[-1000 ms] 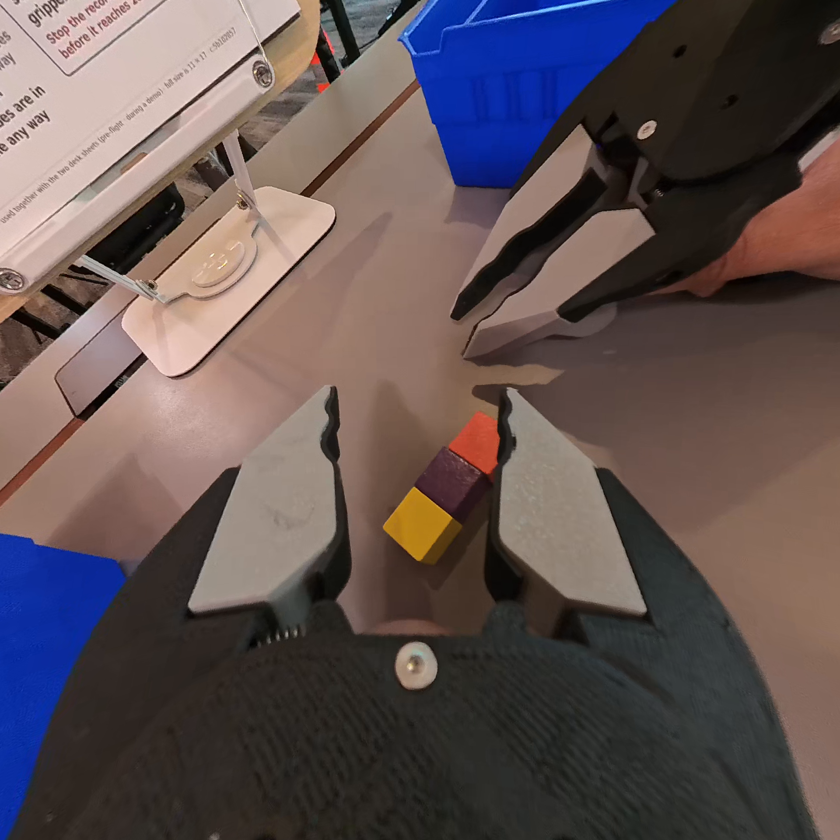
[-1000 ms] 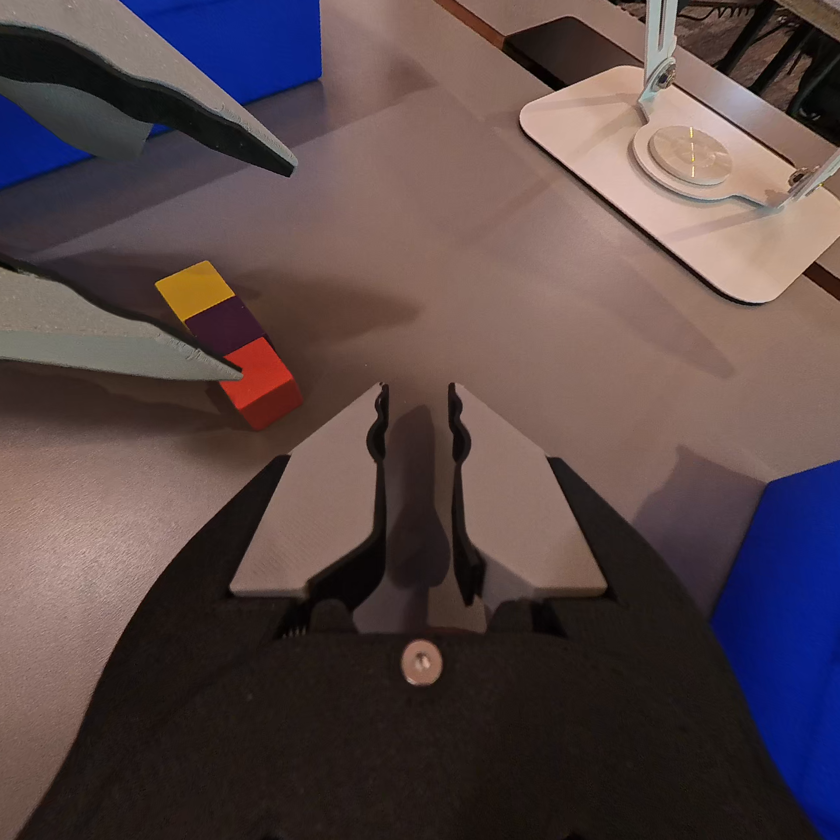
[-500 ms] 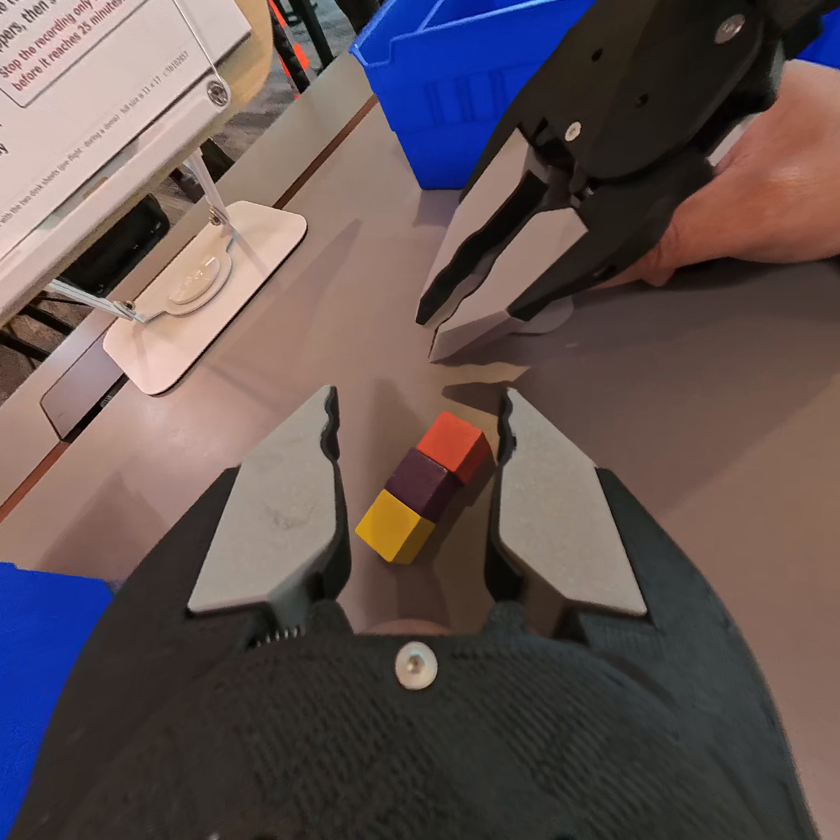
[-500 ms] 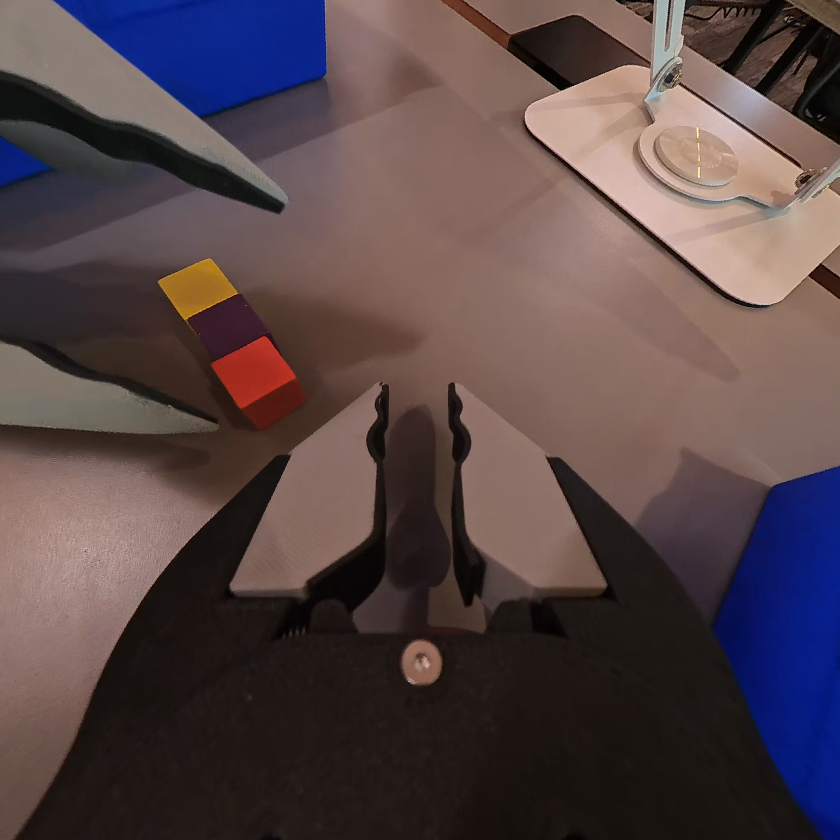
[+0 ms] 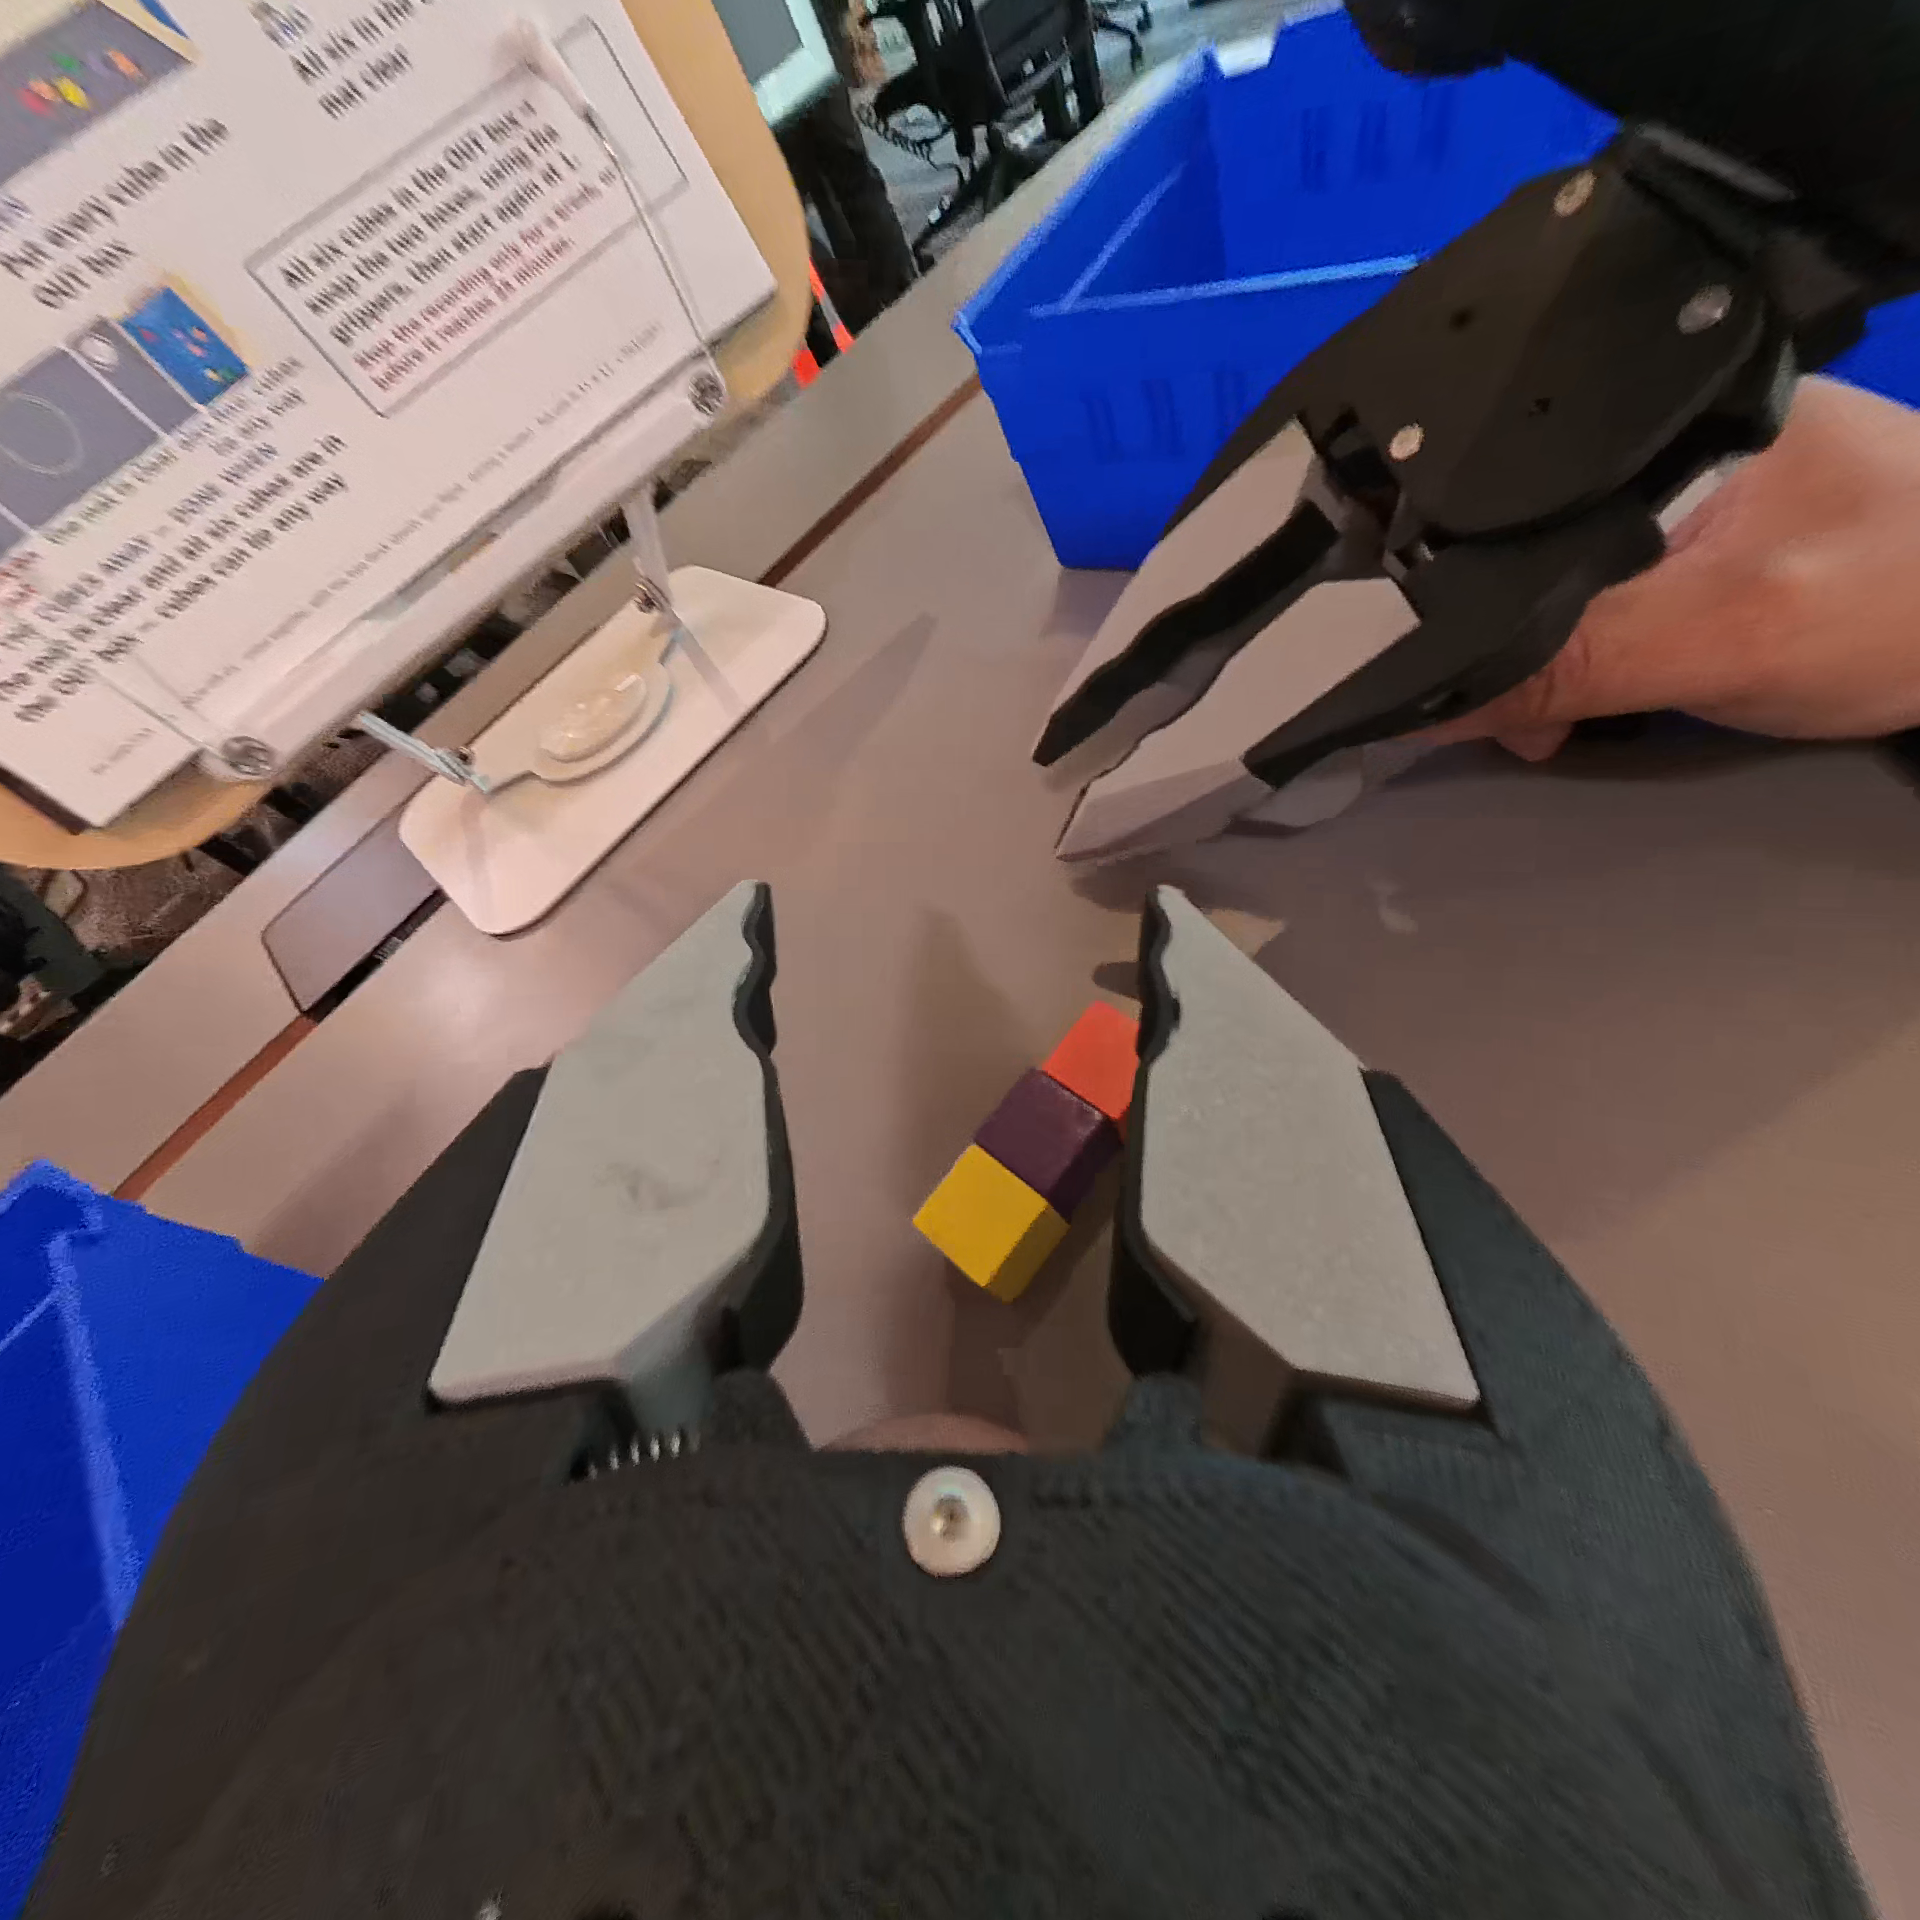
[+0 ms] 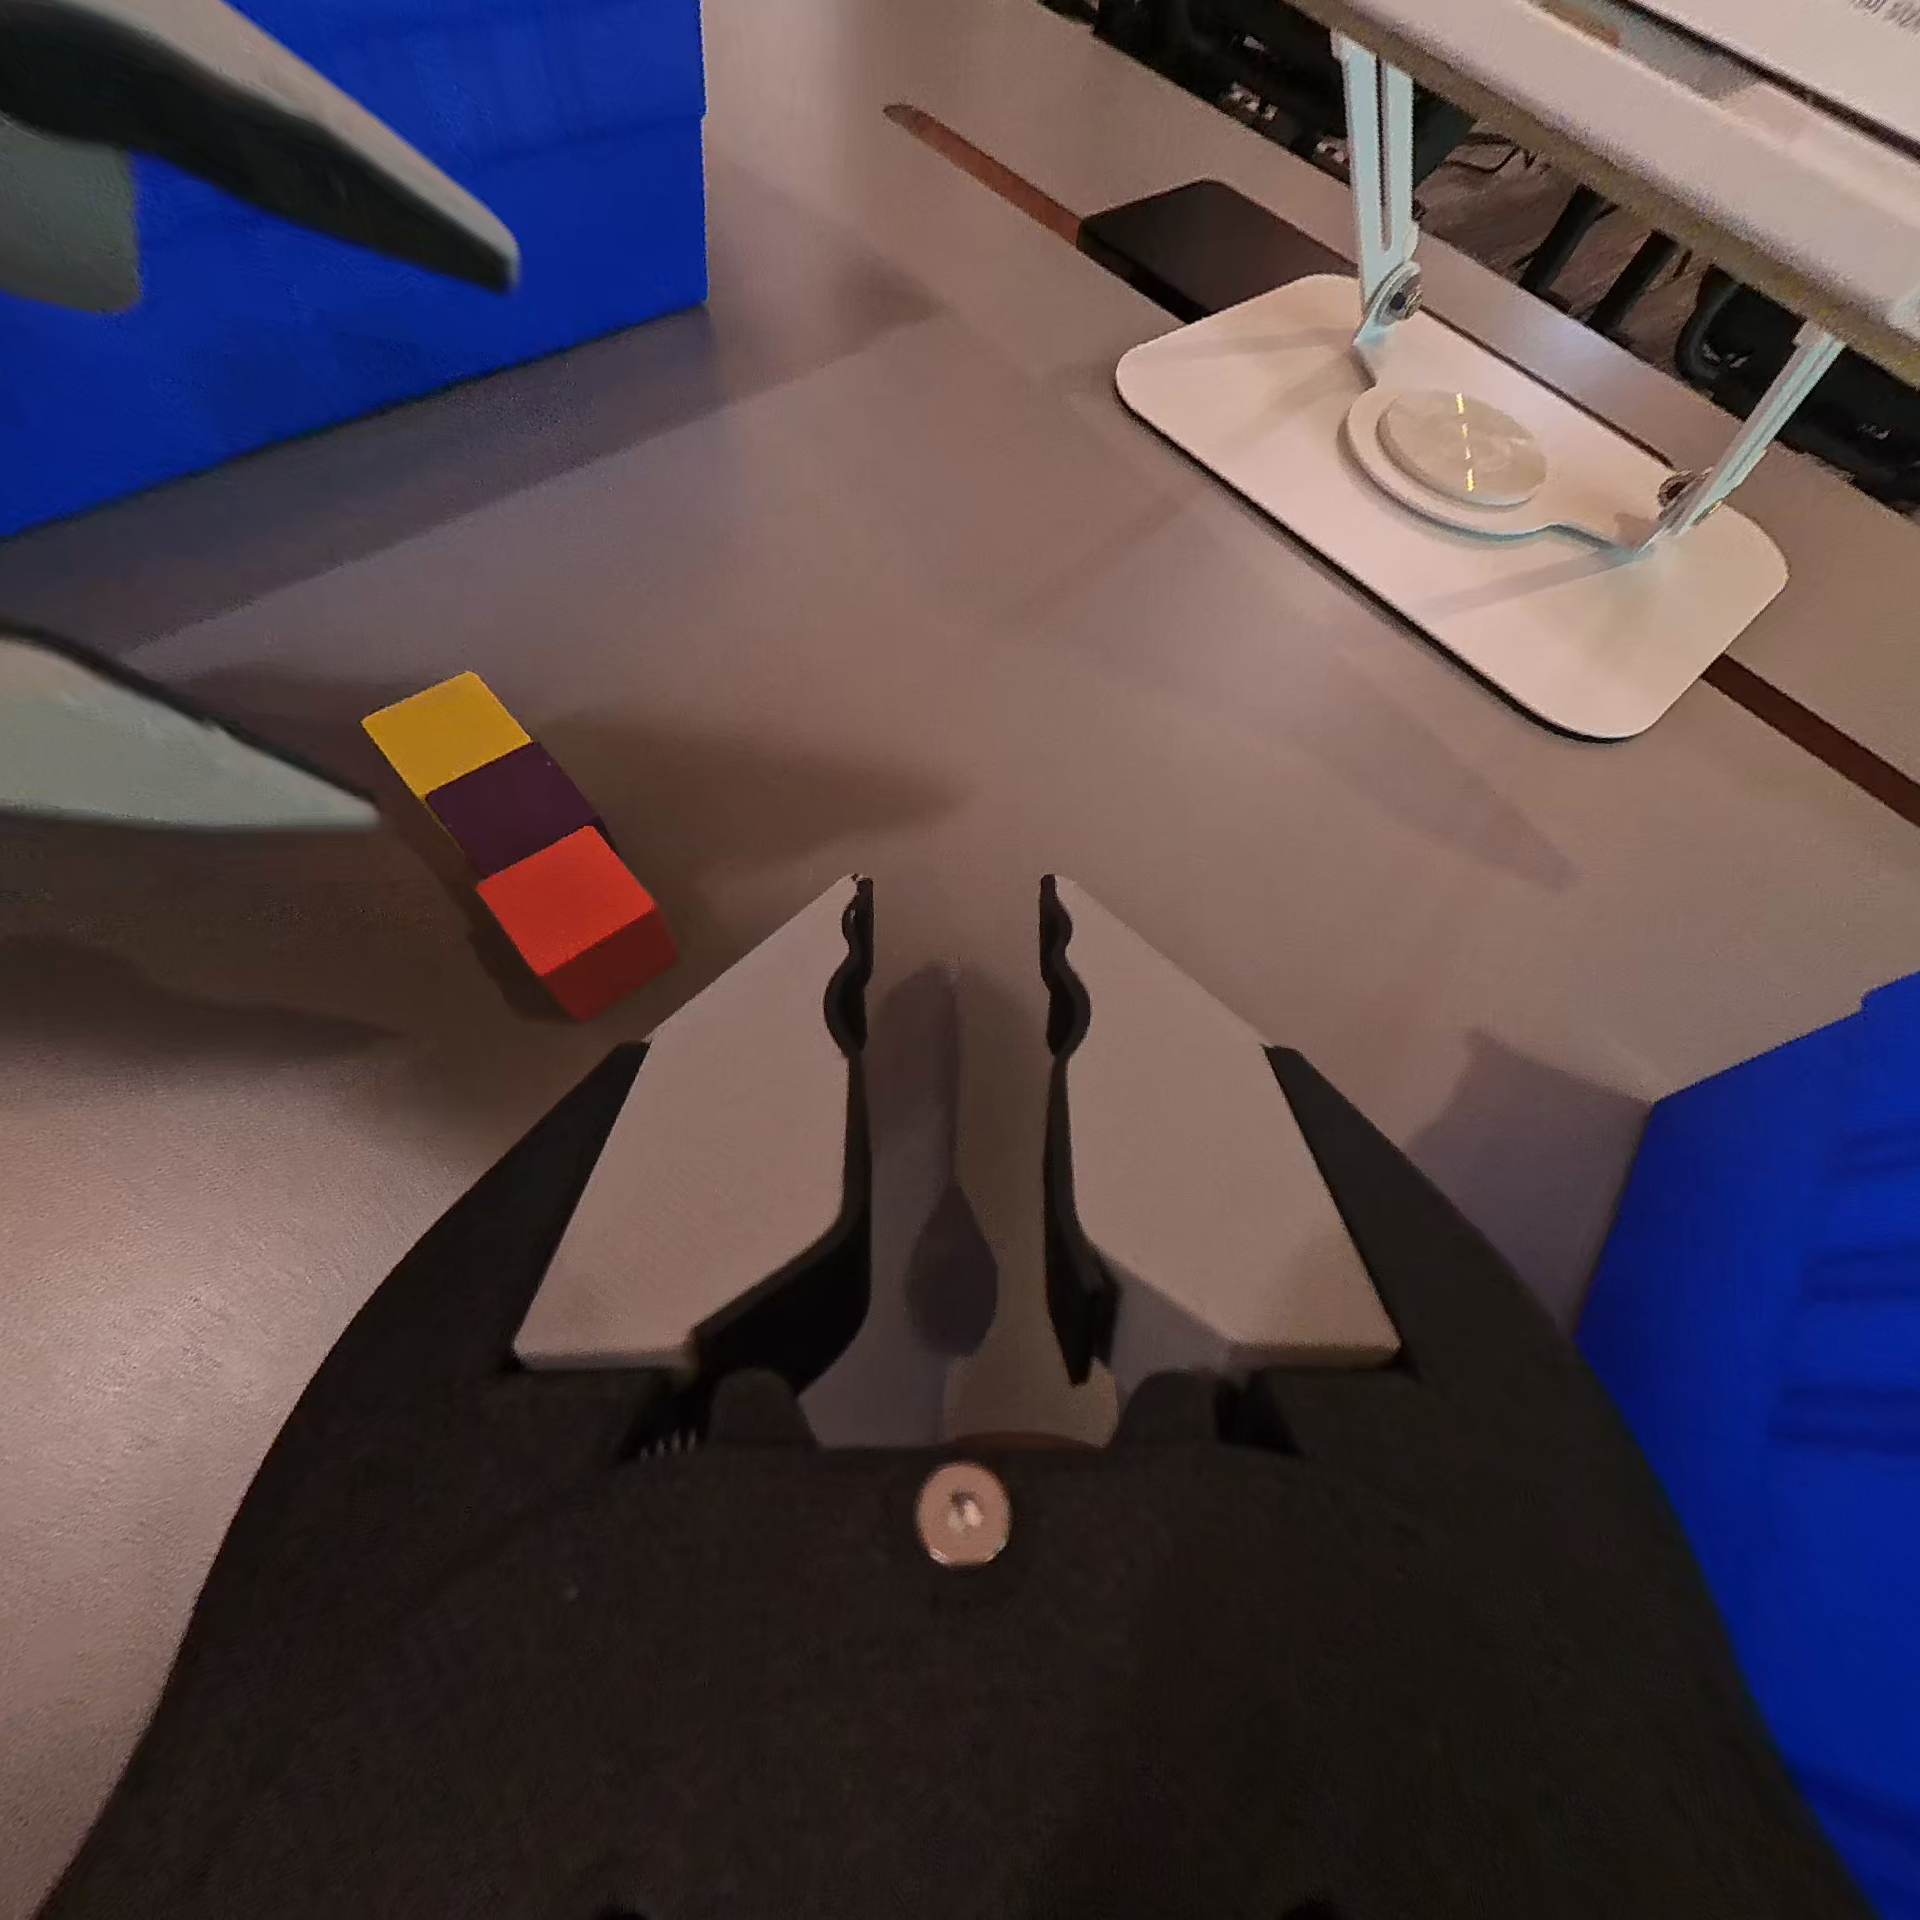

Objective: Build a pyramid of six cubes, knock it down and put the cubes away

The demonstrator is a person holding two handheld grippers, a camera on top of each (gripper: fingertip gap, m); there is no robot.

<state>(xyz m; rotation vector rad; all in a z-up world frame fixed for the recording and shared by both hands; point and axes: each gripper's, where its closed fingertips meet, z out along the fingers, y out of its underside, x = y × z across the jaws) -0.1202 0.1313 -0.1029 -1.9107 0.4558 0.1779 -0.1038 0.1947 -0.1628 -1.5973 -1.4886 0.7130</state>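
Three cubes lie in a touching row on the grey table: yellow, purple, red. My left gripper is open and empty above them; the row lies between its fingers, close to the right one. My right gripper is open with a narrow gap and empty, low over the table just right of the red cube. The purple cube and yellow cube lie beyond it. The right gripper also shows in the left wrist view, held by a hand.
A blue bin stands at the back behind the right gripper. Another blue bin is by the left gripper. A white sign stand with an instruction board stands near the table's far edge, also in the right wrist view. The tips of one gripper are about 9 cm away from the tips of the other.
The left gripper has drawn back and tilted up, so more of the sign shows. The right gripper has lifted and backed off slightly, its gap a little wider. The cube row stays put.
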